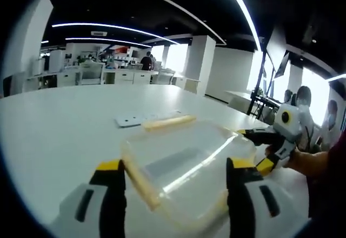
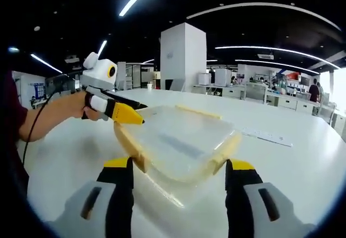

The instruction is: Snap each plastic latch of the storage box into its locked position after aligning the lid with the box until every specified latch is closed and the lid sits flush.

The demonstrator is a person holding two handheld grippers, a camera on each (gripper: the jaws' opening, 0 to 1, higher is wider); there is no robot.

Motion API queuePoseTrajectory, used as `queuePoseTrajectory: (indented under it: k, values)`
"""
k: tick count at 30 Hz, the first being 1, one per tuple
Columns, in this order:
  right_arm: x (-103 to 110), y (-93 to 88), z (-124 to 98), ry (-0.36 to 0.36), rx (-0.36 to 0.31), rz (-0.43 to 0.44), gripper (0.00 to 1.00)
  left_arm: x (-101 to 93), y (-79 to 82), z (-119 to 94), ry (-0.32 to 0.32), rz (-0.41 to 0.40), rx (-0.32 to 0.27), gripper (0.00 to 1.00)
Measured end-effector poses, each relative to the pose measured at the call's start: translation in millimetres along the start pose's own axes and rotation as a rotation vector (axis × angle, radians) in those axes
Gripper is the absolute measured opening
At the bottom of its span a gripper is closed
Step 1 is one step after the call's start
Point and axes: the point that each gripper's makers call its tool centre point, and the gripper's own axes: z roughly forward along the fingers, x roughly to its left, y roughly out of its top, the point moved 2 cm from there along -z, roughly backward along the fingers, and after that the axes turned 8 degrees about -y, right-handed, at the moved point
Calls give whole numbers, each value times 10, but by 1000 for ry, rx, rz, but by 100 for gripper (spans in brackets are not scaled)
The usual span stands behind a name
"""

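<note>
In the left gripper view, the left gripper (image 1: 175, 186) has its jaws spread wide, holding nothing, either side of the near edge of the box (image 1: 189, 165). The clear box, lid on, sits on the white table (image 1: 59, 124) with tan latches (image 1: 167, 121) along its sides. A flat white plate (image 1: 132, 120) lies just beyond it. At the right, the right gripper (image 1: 254, 140) reaches the box's far corner; whether its jaws are open cannot be told. In the right gripper view its jaws stand wide apart, empty, before the box (image 2: 178, 146).
</note>
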Motion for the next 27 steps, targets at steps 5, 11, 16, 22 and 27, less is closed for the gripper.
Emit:
queuePoseTrajectory:
  k: [5, 11, 16, 22, 27]
  values:
    - [-1, 0, 6, 4, -24, -2, 74, 14, 0, -9, -3, 2, 1, 75]
    - [22, 175, 32, -18, -82, -24, 84, 13, 2, -13, -7, 6, 3, 76]
    - [84, 110, 82, -33, -71, -82, 90, 15, 3, -11, -9, 6, -1, 76]
    - [91, 118, 101, -77, -73, -92, 90, 19, 3, -10, -8, 6, -4, 76]
    - [90, 116, 113, -90, -66, -93, 96, 26, 4, -10, -9, 7, -5, 76]
